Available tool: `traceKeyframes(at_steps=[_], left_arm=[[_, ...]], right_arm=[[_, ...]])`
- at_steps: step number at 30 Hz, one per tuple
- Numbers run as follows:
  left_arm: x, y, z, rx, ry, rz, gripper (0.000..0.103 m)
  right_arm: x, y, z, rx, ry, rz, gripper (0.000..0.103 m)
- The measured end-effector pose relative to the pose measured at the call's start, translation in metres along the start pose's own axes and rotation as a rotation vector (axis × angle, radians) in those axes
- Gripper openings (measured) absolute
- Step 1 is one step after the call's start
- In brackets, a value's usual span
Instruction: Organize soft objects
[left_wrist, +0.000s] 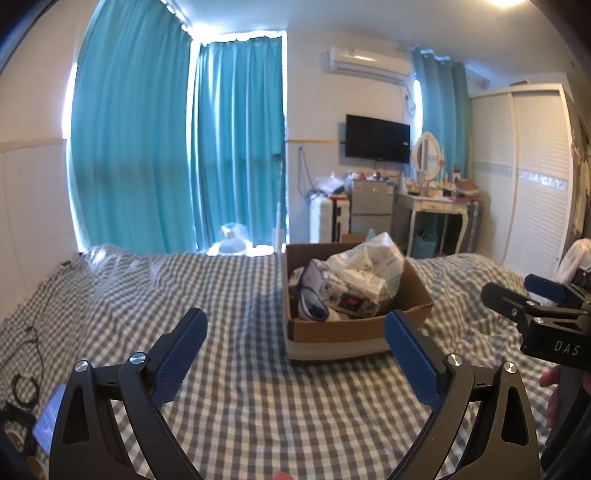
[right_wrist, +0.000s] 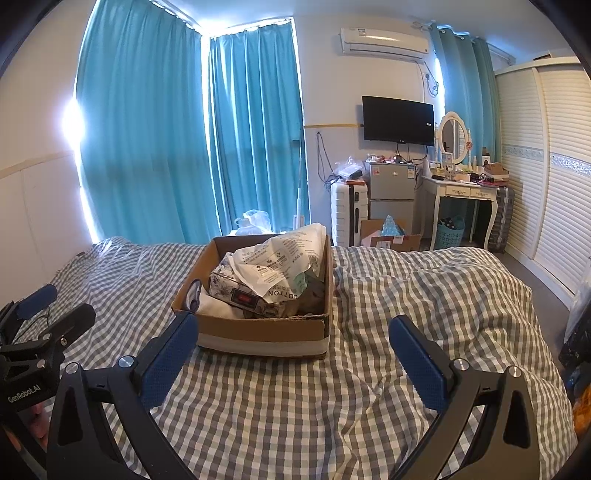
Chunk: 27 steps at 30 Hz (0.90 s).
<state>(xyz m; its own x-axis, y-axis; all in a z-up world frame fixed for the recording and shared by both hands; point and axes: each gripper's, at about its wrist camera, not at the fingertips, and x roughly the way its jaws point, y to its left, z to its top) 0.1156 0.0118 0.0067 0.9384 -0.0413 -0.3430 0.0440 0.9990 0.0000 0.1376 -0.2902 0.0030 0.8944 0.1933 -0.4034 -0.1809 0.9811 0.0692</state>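
Left wrist view shows your left gripper (left_wrist: 295, 339) spread wide with nothing between its blue pads, held above the checked bedspread (left_wrist: 229, 398), with the cardboard box (left_wrist: 332, 332) ahead and slightly right. From the right wrist view, your right gripper (right_wrist: 291, 343) is just as wide open and empty, the box (right_wrist: 258, 328) sitting right past its left finger. Inside the box lie a white printed bag (right_wrist: 280, 258) and a floral-patterned pack (right_wrist: 236, 288).
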Motion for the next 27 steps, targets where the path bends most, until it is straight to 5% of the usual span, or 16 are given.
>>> traceKeyframes(at_steps=[27], left_arm=[[-0.0002, 0.0026, -0.0007, -0.009, 0.002, -0.001, 0.098]], right_arm=[[0.0019, -0.0005, -0.0040, 0.000, 0.013, -0.003, 0.103]])
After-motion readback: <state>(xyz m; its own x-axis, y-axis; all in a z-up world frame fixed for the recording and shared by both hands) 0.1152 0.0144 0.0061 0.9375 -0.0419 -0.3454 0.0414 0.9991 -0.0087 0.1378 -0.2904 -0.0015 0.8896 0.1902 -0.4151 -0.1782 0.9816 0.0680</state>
